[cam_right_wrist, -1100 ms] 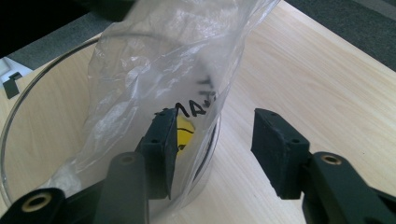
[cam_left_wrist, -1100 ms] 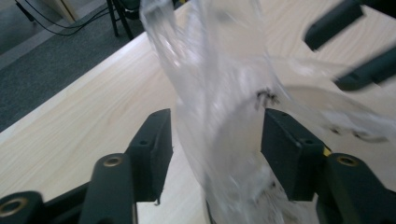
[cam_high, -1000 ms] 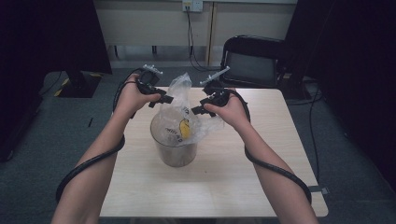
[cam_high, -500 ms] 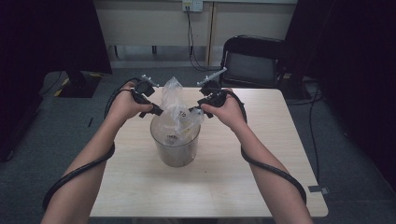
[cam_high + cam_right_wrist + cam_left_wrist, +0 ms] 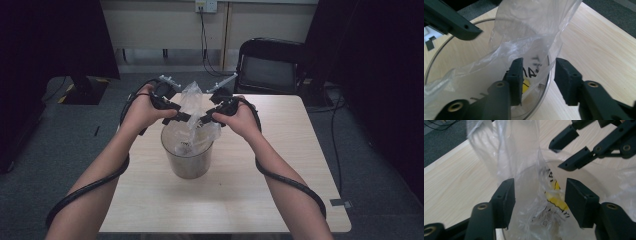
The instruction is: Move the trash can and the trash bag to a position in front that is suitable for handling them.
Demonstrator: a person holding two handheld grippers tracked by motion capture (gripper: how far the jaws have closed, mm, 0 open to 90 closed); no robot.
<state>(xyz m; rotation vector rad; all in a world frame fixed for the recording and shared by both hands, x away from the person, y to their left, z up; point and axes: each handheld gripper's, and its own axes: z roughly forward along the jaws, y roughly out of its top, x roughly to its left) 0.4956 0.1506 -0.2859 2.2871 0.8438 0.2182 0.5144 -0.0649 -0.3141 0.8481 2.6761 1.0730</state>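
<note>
Two hand-held grippers are held over a clear plastic container [image 5: 187, 157] that stands on the wooden tabletop [image 5: 240, 200], nearer its far edge than its near one and left of the middle. A clear plastic bag [image 5: 192, 100] with black print and a yellow patch rises out of the container, its top standing up between the two hands.

The left gripper [image 5: 186, 117] is brought in from the left side of the container. Its jaws have just been opening; in the left gripper view the gripper [image 5: 539, 195] is seen with a moderate gap, and the bag film [image 5: 524, 157] hangs between the jaws, against the left pad and clear of the right one, so it is not pinched.

The right gripper [image 5: 202, 120] is brought in from the right. Its jaws have just been closing; in the right gripper view the gripper [image 5: 538, 77] stands astride the container rim [image 5: 549, 72] and a fold of the bag [image 5: 529, 30], with a visible gap to the right pad. Whether the film is pressed cannot be told.
</note>
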